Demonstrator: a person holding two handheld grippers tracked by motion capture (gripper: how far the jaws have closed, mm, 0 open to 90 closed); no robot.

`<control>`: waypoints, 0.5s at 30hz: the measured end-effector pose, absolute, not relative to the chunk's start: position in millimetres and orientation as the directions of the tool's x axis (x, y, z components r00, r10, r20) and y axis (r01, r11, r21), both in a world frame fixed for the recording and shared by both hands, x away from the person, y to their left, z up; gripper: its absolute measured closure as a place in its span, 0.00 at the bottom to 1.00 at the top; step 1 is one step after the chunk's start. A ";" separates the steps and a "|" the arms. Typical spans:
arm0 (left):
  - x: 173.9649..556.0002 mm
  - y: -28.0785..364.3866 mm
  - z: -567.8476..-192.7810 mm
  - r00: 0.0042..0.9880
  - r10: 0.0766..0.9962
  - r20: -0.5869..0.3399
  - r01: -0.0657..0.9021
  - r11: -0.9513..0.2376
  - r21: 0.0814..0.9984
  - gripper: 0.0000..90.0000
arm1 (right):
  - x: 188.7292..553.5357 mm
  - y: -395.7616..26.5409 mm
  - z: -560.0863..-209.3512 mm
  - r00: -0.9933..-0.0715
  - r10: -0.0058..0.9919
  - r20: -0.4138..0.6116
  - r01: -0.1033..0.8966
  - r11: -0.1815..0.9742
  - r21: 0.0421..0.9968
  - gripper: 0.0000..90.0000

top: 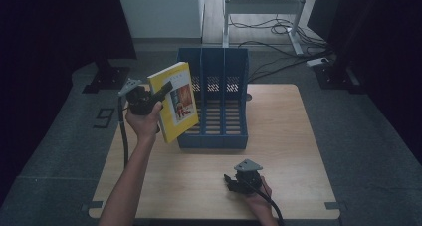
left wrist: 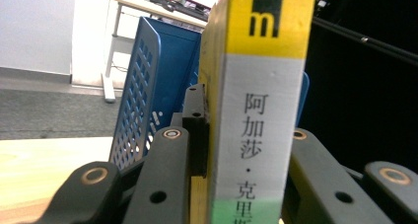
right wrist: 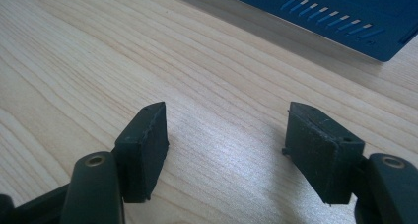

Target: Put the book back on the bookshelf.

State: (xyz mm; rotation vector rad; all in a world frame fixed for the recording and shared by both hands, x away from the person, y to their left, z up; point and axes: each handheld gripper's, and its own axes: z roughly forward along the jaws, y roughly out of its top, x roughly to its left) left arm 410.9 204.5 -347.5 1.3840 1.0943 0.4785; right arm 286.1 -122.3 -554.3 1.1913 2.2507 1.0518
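The left tongs (top: 161, 92) clamp a yellow book (top: 175, 102), held upright in the air just left of the blue file rack (top: 219, 106), perhaps touching its side wall. The right tongs (top: 230, 182) rest low over the tabletop (top: 288, 136), jaws apart with nothing between them.

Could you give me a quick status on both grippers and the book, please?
Left gripper shut on yellow paperback book, held beside blue slotted file rack. Right gripper open over wooden table. Nothing blocking.

Book spine (left wrist: 261, 110): black "m" logo, "阿加莎·克里"; floor: "9" (top: 103, 118).
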 end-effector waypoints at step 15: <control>424.2 195.6 -350.3 0.444 0.829 -0.340 0.321 0.207 0.924 0.83 | 286.1 -122.3 -554.4 -0.566 0.824 0.010 0.536 0.359 0.764 0.36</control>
